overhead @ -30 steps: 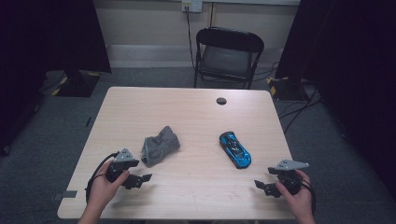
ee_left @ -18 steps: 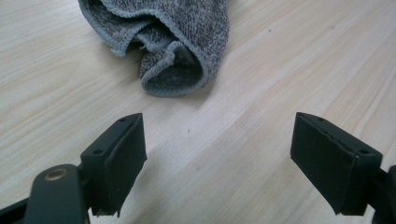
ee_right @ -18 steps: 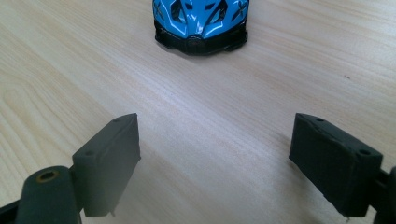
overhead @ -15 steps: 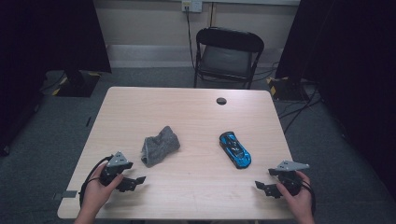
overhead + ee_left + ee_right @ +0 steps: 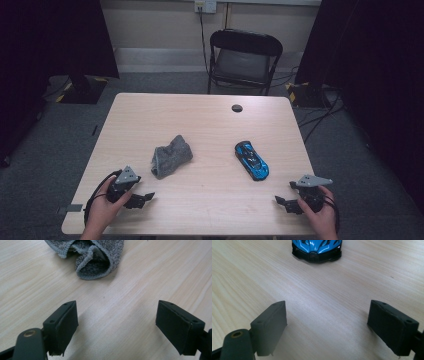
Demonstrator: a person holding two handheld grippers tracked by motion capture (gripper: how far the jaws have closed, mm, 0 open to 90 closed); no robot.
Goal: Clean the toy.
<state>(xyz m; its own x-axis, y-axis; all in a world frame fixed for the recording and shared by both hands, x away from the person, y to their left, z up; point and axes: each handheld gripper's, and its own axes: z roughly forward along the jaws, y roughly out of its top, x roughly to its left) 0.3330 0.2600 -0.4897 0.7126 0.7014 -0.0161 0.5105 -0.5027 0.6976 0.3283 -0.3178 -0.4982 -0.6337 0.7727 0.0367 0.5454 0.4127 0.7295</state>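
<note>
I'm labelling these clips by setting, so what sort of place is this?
Probably a lab or studio set up for recording. Black curtains hang on both sides, a lone wooden table stands on grey carpet with a folding chair behind it, and cables trail across the floor toward a wall outlet.

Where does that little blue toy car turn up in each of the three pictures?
High view: the blue toy car lies right of centre on the table, ahead of the right tongs.
Left gripper view: not in it; the grey cloth is at the top.
Right gripper view: the car's end sits at top centre, beyond the open jaws.
Shared landmark: the pale wooden table.
</note>
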